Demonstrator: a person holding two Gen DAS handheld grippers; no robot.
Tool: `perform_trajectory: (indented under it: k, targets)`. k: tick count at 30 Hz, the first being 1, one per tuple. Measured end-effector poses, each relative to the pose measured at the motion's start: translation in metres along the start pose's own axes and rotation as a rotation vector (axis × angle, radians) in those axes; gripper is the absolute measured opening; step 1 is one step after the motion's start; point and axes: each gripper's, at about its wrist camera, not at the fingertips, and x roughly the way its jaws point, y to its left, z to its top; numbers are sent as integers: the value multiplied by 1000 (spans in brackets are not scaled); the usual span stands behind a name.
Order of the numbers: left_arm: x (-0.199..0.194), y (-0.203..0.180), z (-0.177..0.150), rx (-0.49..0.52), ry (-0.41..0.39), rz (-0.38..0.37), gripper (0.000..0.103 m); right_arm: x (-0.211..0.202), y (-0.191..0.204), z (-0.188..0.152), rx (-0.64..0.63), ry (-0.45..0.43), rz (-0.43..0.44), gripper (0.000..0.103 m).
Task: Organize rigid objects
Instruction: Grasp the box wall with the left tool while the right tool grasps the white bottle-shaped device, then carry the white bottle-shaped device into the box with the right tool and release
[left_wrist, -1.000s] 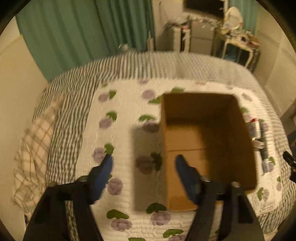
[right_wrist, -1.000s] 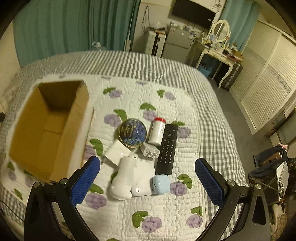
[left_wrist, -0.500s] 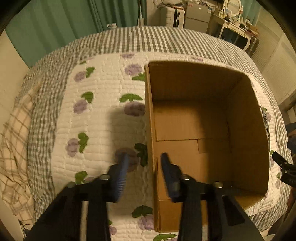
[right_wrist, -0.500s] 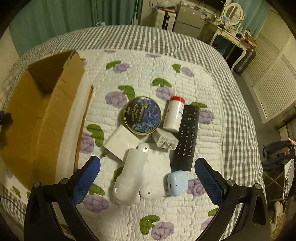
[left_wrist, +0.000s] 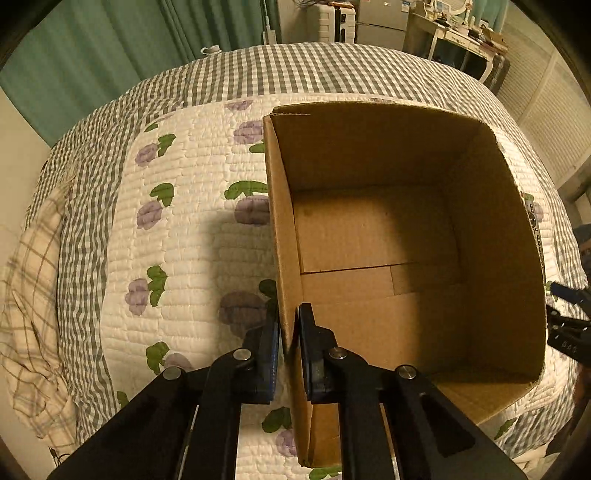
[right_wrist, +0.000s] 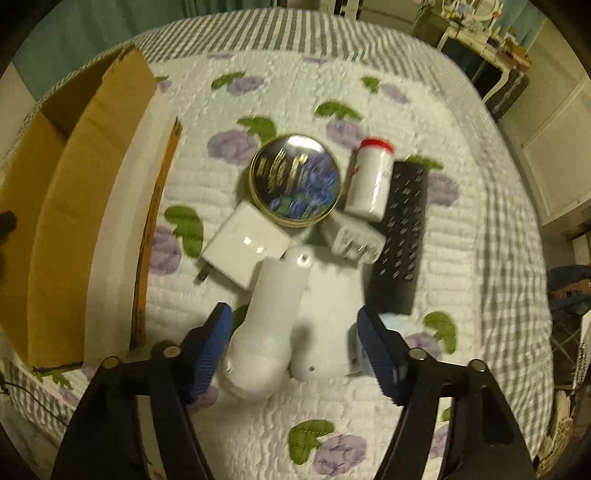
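Note:
An open, empty cardboard box (left_wrist: 388, 229) stands on the quilted bed. My left gripper (left_wrist: 289, 319) is shut on the box's left wall, one finger outside and one inside. To the right of the box (right_wrist: 85, 184) lies a pile: a bulky white device (right_wrist: 273, 306), a round blue tin (right_wrist: 295, 179), a white bottle with a red cap (right_wrist: 369, 184), a black remote (right_wrist: 402, 236), a flat white adapter (right_wrist: 245, 245) and a small white plug (right_wrist: 354, 240). My right gripper (right_wrist: 291, 326) points down over the white device, its jaws closing with the device between them, the pads close beside it.
A pale blue case (right_wrist: 393, 325) lies half hidden behind my right finger. The quilt (left_wrist: 177, 229) has a purple flower print and a checked border. A plaid cloth (left_wrist: 29, 295) lies at the bed's left edge. Green curtains and furniture stand behind the bed.
My left gripper came down over the box's left wall and shut on it. My right gripper sank toward the white device and its jaws narrowed around it.

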Motion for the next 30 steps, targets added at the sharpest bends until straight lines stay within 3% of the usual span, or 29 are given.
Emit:
perform_trajectory:
  k: [10,13,16,30]
  targets:
    - [0,0,0,-4,0,4,10,23,13,-13,-60,73,63,55]
    - [1,0,0,-6,0,2,10,29,18,-15,-75,100,59,48]
    - [1,0,-1,-8,-1,-1,10,32,20,-18,-94,113,41,47]
    - [1,-1,0,-8,-2,-3,10,-1,15,-13,-108,54,96,45]
